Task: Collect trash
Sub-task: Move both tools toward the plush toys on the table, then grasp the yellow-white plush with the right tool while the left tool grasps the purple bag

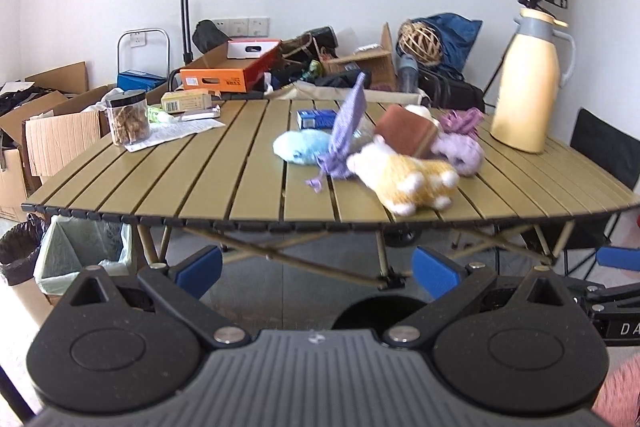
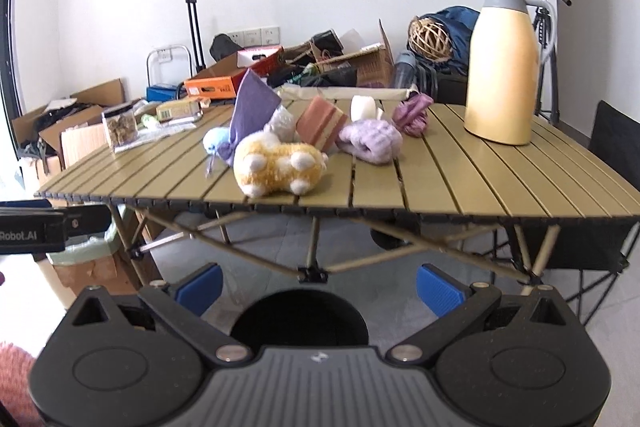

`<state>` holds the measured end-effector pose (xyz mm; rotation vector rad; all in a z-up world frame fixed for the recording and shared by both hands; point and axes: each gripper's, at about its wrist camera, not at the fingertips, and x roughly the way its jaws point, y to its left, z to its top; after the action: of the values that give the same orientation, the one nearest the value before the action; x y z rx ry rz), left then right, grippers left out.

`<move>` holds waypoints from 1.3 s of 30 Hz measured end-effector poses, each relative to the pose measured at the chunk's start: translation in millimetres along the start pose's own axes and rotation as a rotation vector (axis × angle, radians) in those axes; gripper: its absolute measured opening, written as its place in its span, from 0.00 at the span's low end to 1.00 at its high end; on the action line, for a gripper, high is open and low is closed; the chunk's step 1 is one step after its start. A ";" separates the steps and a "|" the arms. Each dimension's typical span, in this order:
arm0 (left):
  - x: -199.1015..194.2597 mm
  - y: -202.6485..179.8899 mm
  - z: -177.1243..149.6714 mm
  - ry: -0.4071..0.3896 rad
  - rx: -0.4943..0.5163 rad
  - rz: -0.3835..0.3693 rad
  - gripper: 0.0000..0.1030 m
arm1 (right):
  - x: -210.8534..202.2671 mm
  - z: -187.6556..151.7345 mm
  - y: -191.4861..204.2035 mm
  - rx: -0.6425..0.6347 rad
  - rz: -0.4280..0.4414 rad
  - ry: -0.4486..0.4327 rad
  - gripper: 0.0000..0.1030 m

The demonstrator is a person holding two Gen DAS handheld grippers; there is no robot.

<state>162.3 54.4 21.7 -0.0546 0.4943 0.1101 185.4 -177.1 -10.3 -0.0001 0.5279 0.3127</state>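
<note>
Left wrist view: left gripper (image 1: pixel 316 273) and right gripper (image 2: pixel 318 289) hang wide open, empty, short of the slatted table (image 1: pixel 200 183), bin (image 1: pixel 82 255) underneath for trash.

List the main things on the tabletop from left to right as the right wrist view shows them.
Clear jar of snacks → light blue plush → yellow-and-white plush → lavender fuzzy item → cream thermos jug.
</note>
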 end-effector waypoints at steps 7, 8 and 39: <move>33.2 13.7 22.5 -0.036 -0.058 0.029 1.00 | 38.6 24.7 2.1 0.018 0.031 -0.059 1.00; 38.0 15.6 25.7 -0.042 -0.062 0.037 1.00 | 45.3 28.3 2.5 0.020 0.038 -0.067 1.00; 137.8 53.2 44.2 0.031 -0.126 0.119 1.00 | 190.0 59.7 25.1 0.072 0.127 -0.055 1.00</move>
<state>297.3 123.3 -6.4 -0.1504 0.5211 0.2578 362.9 -92.7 -50.8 0.1121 0.4850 0.4164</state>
